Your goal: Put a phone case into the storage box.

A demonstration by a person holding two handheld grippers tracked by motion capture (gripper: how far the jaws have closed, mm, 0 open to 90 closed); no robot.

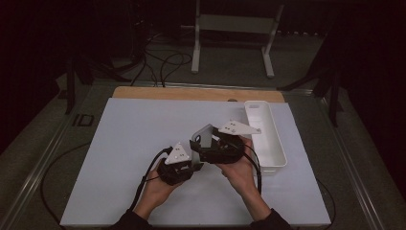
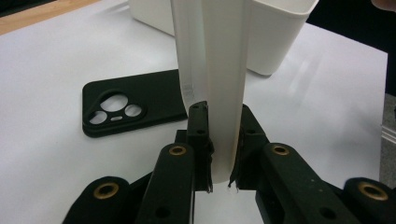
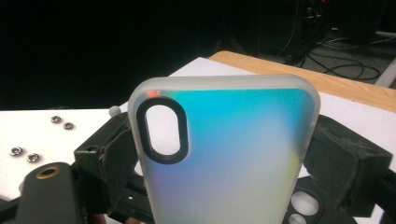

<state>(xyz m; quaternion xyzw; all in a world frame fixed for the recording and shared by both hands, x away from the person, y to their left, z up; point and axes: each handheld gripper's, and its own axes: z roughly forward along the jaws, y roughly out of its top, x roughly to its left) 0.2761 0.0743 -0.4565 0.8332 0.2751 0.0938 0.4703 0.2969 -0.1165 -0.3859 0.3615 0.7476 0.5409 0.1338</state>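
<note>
My left gripper (image 2: 219, 154) has its jaws closed on the lower edge of a translucent, iridescent phone case (image 3: 224, 154), held upright above the white tabletop (image 2: 51, 93). My right gripper (image 1: 210, 143) meets the same case; its jaw state cannot be determined. A black phone case (image 2: 135, 105) lies flat beside a white plastic bin (image 2: 275, 37).
</note>
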